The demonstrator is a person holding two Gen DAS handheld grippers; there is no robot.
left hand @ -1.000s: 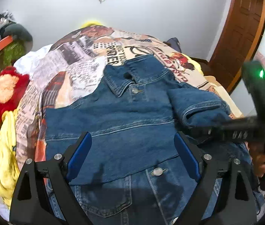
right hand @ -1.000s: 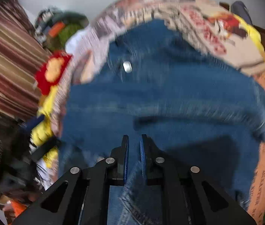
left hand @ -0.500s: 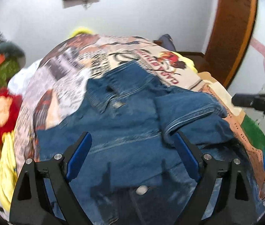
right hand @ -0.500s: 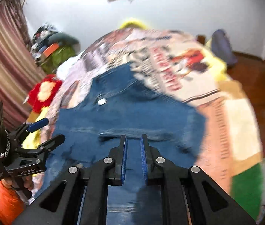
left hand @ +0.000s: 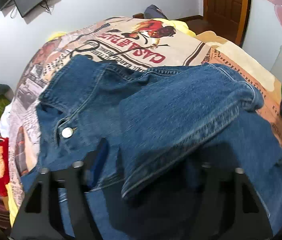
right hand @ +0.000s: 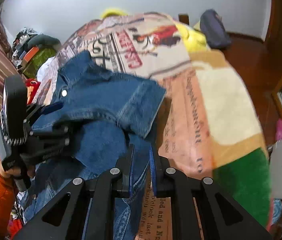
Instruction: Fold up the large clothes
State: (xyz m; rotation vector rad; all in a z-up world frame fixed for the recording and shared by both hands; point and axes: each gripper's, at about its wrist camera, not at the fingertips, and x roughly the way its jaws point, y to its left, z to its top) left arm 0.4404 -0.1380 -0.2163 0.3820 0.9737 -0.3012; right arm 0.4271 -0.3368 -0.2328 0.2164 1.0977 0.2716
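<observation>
Fold roughly half done: blue denim jacket (left hand: 161,108) on newspaper-print bedspread (left hand: 161,46), sleeve folded across chest, bottom half unfolded; left gripper (left hand: 147,172) jaws spread under denim, right gripper (right hand: 142,160) clamps hem.

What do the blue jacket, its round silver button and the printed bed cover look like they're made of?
Blue jacket: looks like stiff washed denim, with woven twill texture and pale contrast stitching along the seams. Round silver button: probably metal, shiny and reflective. Printed bed cover: seems a soft matte blanket; its exact fibre can't be told.
</observation>
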